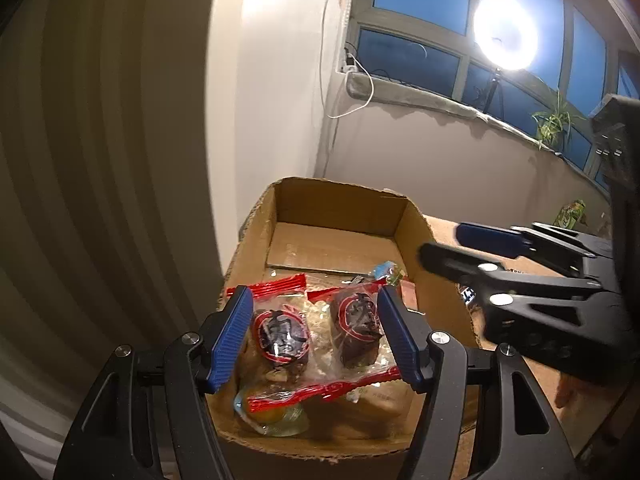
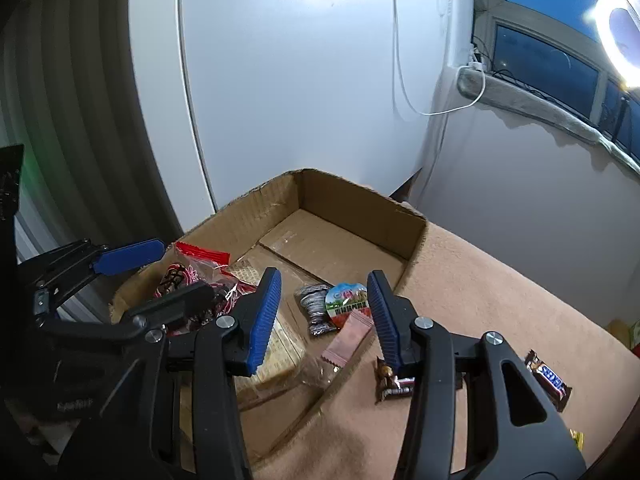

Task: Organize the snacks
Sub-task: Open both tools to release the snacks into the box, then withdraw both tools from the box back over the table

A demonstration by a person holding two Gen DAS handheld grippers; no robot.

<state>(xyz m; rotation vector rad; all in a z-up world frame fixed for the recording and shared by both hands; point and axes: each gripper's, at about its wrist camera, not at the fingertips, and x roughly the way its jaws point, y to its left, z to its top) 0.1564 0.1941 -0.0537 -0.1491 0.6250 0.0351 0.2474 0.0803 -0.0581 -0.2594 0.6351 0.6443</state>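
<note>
Several snacks (image 1: 320, 336) already lie in the cardboard box (image 2: 352, 200), both the left claw (image 1: 316, 332) and right claw (image 2: 324, 312) hang spread and empty, and two chocolate bars (image 2: 548, 380) wait on the bench (image 2: 500, 300).

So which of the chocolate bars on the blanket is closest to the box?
The crumpled bar lying just outside the cardboard box, beside the right gripper; the Snickers bar lies farther off.

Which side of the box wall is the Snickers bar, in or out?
Out. The Snickers bar lies on the tan cloth, right of the cardboard box.
</note>
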